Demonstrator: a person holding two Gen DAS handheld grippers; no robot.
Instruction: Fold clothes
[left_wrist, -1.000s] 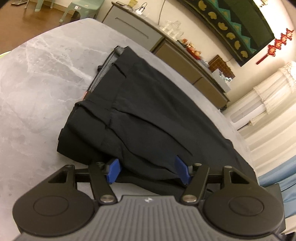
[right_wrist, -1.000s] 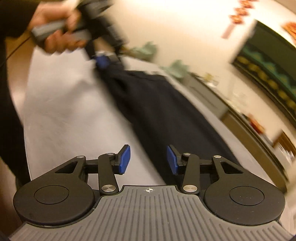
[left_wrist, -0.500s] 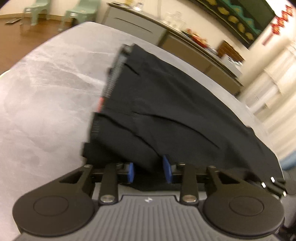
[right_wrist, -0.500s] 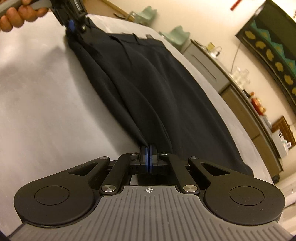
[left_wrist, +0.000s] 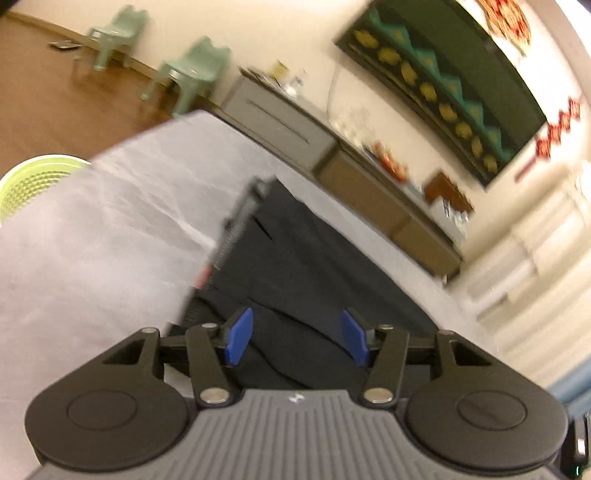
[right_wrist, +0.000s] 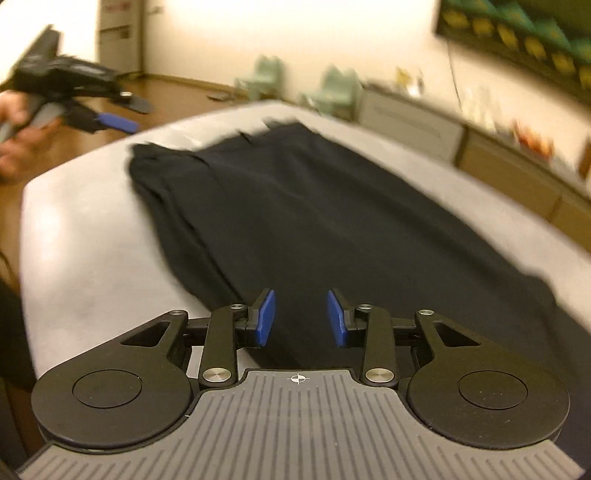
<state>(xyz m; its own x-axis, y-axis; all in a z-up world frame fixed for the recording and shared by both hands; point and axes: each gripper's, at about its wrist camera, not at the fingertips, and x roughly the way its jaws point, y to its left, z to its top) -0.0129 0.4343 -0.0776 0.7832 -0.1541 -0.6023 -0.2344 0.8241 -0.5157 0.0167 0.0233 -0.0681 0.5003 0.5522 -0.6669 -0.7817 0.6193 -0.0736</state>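
Trousers (right_wrist: 314, 206), black, lie flat and lengthwise on the grey table (right_wrist: 85, 236), waistband at the far end. We hold the left gripper (left_wrist: 297, 341) above the near waist portion; its jaws have just been opening and stand spread, with no cloth pinched between the blue pads (left_wrist: 240, 339). We hold the right gripper (right_wrist: 301, 317) over the leg end; its jaws have likewise just been opening and stand apart, gripping nothing. Both views are blurred. A green basket (left_wrist: 33, 181) sits beyond the table edge.
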